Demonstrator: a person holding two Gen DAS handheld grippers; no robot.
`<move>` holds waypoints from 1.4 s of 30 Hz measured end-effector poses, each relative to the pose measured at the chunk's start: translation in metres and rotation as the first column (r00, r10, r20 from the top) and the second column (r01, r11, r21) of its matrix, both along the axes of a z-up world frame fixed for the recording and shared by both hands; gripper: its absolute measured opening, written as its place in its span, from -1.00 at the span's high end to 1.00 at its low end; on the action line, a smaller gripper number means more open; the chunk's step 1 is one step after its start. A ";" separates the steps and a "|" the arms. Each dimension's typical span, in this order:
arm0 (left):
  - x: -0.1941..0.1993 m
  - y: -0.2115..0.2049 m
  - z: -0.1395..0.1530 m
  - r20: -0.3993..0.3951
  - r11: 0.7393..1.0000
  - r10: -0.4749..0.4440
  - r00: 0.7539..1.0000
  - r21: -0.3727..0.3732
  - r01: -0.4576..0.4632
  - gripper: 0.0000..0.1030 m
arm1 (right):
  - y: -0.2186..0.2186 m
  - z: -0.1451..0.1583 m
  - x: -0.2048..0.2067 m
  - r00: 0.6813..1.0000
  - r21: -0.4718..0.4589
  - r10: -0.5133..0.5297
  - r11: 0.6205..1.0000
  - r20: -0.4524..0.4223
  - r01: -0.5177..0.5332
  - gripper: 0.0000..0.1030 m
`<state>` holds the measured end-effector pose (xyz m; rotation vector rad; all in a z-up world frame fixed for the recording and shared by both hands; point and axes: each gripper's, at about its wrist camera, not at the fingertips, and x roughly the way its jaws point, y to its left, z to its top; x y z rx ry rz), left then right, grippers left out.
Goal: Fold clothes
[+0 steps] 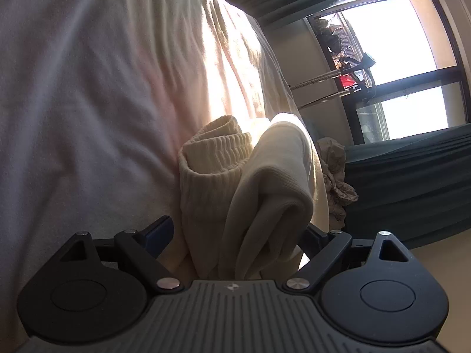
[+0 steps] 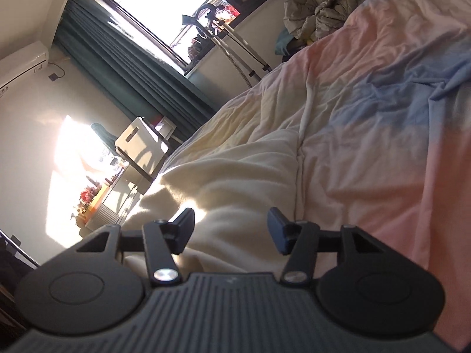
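A cream garment with a ribbed cuff lies bunched on the pale bedcover. Its folds run back between the fingers of my left gripper, whose jaws stand wide; the pads do not clearly press on the cloth. In the right wrist view, the same cream fabric spreads over the pink and blue bedcover. My right gripper hovers just over it, open, with nothing pinched between its fingers. Both views are rolled sideways.
A crumpled beige pile of clothes lies at the far end of the bed, also seen as a beige heap. Beyond are a bright window, dark teal curtains, a steamer stand and a white box beside the bed.
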<state>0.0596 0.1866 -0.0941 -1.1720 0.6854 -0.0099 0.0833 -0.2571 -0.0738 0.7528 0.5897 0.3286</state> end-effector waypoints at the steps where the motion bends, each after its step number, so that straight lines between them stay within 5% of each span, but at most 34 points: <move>1: 0.003 -0.002 -0.004 0.000 1.000 -0.003 1.000 -0.011 0.003 -0.79 | -0.003 -0.004 0.004 1.000 0.014 -0.013 1.000 -0.024 0.013 -0.12; 10: 0.023 -0.016 -0.011 0.061 0.997 -0.024 0.998 0.071 0.019 -0.90 | -0.010 -0.047 0.055 0.984 0.155 -0.007 0.987 -0.180 0.035 -0.43; 15: 0.042 -0.021 -0.013 0.089 0.993 -0.037 0.995 0.112 0.027 -0.90 | -0.002 -0.061 0.080 0.982 0.238 0.055 0.971 -0.182 -0.010 -0.60; 19: 0.054 -0.025 -0.013 0.112 0.988 -0.043 0.993 0.152 0.026 -0.84 | 0.008 -0.061 0.092 0.986 0.198 0.064 0.980 -0.153 -0.033 -0.63; 24: 0.056 -0.030 -0.009 0.134 0.983 -0.021 0.991 0.182 -0.004 -0.14 | 0.021 -0.047 0.092 0.992 0.070 0.042 0.997 -0.117 -0.034 -0.07; 27: 0.050 -0.032 0.002 0.153 0.980 -0.019 0.988 0.201 -0.013 0.07 | 0.026 -0.030 0.085 0.996 0.007 0.016 1.000 -0.086 -0.016 0.17; 34: 0.021 -0.039 0.038 0.207 0.978 -0.033 0.978 0.207 -0.011 0.14 | 0.021 0.009 0.062 0.996 -0.005 -0.020 1.000 -0.084 0.019 0.29; 42: -0.013 -0.051 0.042 0.201 0.972 -0.042 0.979 0.236 -0.007 0.14 | -0.001 0.004 0.015 0.987 0.102 0.025 0.995 -0.161 -0.008 0.27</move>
